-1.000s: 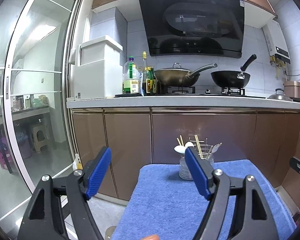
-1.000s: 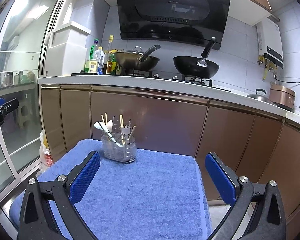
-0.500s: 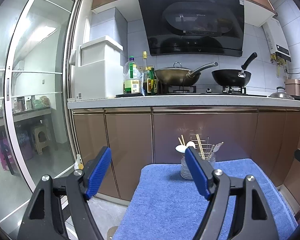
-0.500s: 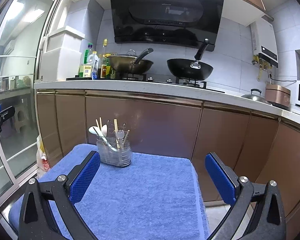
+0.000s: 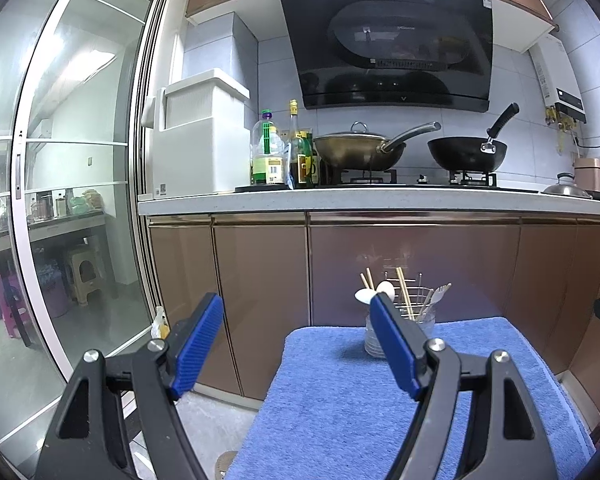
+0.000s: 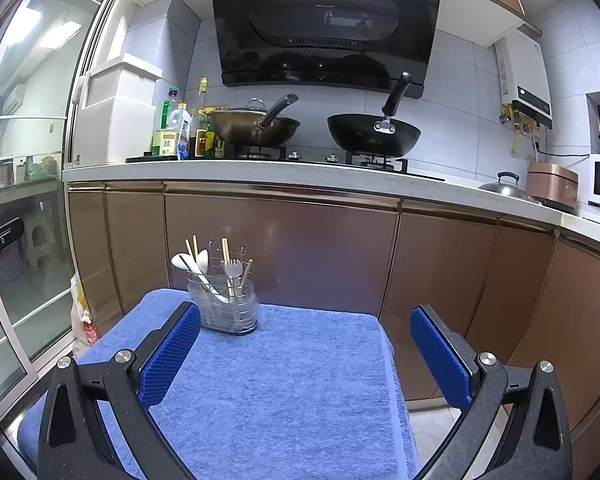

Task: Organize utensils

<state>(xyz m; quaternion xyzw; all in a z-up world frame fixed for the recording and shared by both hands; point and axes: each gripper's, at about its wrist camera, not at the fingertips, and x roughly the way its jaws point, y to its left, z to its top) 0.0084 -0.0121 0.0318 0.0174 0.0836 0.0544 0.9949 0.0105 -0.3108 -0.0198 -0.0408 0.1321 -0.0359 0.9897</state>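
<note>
Left gripper (image 5: pixel 296 312): fingers spread, holding nothing
Right gripper (image 6: pixel 306 326): fingers spread, empty, now drawing back and tilting lower
Utensils (image 6: pixel 216 266): all standing in holder (image 6: pixel 224 308), far edge of blue towel (image 6: pixel 292 380)
Meaning: arrangement is fitting a sorted finish or a pending re-sort

Almost nothing here can be read. The range hood (image 6: pixel 324 24), high up ahead of the right gripper, bears a small V-shaped mark at the middle of its lower edge and a short brand word on its glass, too small to make out. A sticker sits at the hood's upper right corner, illegible. The bottles (image 5: pixel 268 152) on the counter, ahead of the left gripper, carry labels whose print is too blurred to read.
</note>
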